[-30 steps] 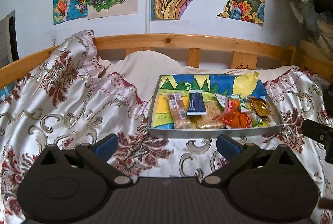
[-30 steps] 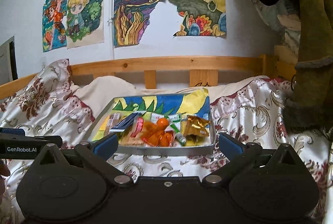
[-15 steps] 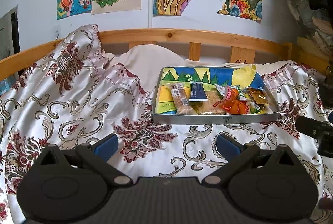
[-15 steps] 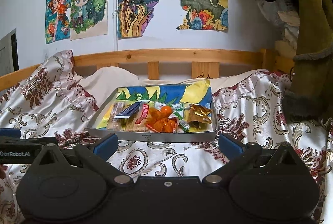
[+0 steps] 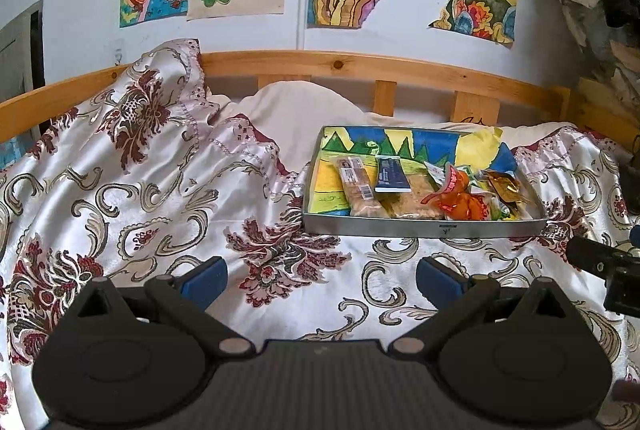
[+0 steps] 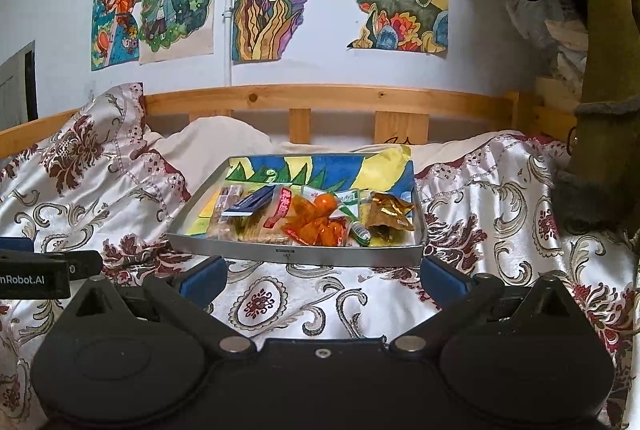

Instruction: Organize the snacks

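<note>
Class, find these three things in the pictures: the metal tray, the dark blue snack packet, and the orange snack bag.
metal tray (image 6: 296,253), right wrist view, front wall.
dark blue snack packet (image 5: 393,175), left wrist view, packet's middle.
orange snack bag (image 6: 316,220), right wrist view, bag's middle.

Left gripper (image 5: 320,276): matte black body, ribbed centre plate, blue finger pads (image 5: 204,276), silver pivot screws. Right gripper (image 6: 322,274): same build, smooth centre.

Soft, even daylight; sharp focus, fisheye bending and dark corners.
</note>
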### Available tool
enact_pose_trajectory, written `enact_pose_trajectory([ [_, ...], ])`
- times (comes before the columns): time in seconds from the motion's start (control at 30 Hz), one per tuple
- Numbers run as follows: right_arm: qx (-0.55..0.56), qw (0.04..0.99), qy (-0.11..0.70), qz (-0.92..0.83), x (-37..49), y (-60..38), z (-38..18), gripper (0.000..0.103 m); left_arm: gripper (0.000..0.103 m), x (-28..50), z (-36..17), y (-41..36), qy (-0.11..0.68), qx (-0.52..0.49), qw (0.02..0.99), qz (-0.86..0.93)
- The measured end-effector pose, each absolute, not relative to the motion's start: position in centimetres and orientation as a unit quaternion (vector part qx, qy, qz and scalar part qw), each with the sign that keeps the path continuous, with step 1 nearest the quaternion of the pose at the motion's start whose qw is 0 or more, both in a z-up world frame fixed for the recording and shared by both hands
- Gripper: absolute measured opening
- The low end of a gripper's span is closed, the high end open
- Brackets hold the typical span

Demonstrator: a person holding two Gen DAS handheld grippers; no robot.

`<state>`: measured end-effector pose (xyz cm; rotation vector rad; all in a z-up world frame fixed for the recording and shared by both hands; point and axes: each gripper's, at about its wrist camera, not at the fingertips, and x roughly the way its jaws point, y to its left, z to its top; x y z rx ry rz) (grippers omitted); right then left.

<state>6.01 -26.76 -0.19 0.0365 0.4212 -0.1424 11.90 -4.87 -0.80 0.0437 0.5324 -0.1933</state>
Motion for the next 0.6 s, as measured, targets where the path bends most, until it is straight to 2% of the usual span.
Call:
enact_pose_trajectory([
  [0.6, 0.017, 0.973, 0.218, -0.068, 6.22, -26.67, -0.67, 0.102, 0.102, 11.87, -1.14, -4.72, 0.266, 0.021, 0.959, -0.092],
])
